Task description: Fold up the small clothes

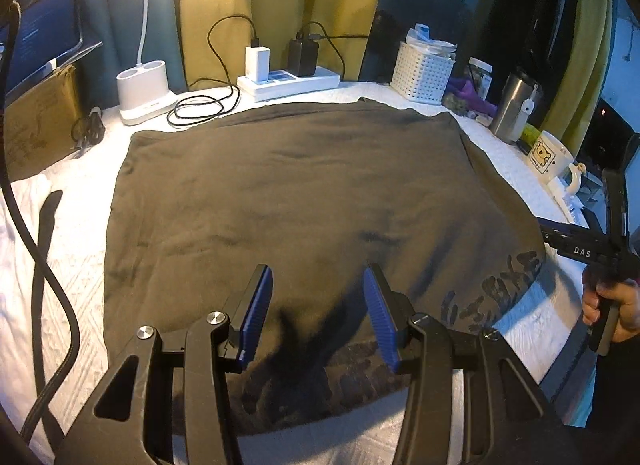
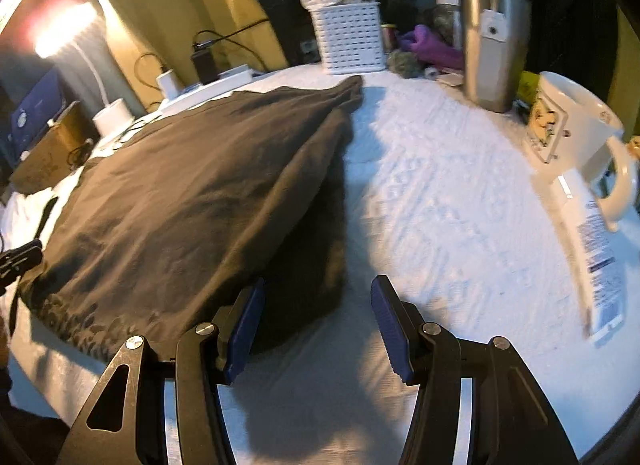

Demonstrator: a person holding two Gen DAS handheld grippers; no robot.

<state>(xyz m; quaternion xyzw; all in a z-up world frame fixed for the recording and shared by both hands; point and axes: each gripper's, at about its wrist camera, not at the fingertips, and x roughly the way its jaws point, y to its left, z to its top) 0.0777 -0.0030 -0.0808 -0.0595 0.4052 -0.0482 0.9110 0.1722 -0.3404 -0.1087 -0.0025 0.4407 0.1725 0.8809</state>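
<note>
Barely begun: dark garment (image 1: 288,201) spread flat on the desk (image 2: 460,193) (near-edge print showing), left gripper (image 1: 318,315) and right gripper (image 2: 318,329) both parted, holding nothing, every fold left.

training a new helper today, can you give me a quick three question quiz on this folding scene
1. True or false: the left tool is clamped on the dark shirt.
2. Which stands nearest the cream mug?
A. steel tumbler
B. lamp base
C. cardboard box
3. Fill in: printed lettering shows along the shirt's ____ edge, the one closest to both tools.

Key
1. False: its blue pads are apart above the cloth, nothing between them.
2. A
3. near. The right tool is also open, at the shirt's near right corner.
</note>
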